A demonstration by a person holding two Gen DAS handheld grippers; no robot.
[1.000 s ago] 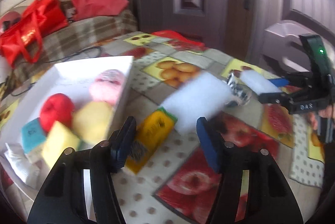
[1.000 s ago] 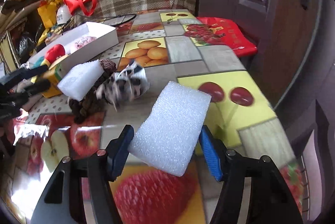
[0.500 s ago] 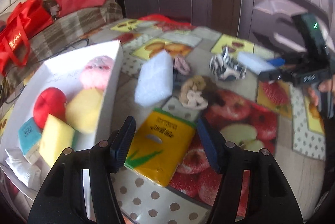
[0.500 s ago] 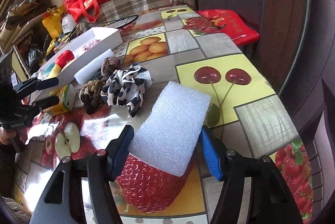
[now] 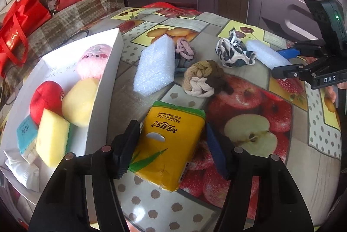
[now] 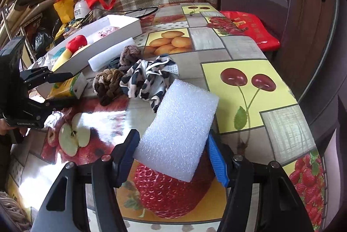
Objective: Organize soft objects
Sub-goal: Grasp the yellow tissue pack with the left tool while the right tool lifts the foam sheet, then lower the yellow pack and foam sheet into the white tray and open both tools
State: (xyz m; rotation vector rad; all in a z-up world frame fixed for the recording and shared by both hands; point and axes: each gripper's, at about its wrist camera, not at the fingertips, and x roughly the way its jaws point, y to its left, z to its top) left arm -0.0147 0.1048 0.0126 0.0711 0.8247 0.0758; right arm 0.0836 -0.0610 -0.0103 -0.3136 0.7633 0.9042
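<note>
While the right gripper (image 6: 173, 158) has its jaws clamped on a white foam block (image 6: 177, 130), the left gripper (image 5: 171, 145) sits half-open around the yellow tissue pack (image 5: 169, 145) beside the white box (image 5: 104, 89), so next it probably squeezes and lifts it in.

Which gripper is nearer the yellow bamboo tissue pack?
Left. The left gripper straddles the yellow tissue pack; the right gripper, holding a white foam block, is across the table.

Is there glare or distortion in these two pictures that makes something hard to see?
Right wrist view: strong glare on the tablecloth washes out its print beside the apple half. Left wrist view: even light and sharp; the tissue pack text is readable. Both views: fisheye bending and dark corners.
</note>
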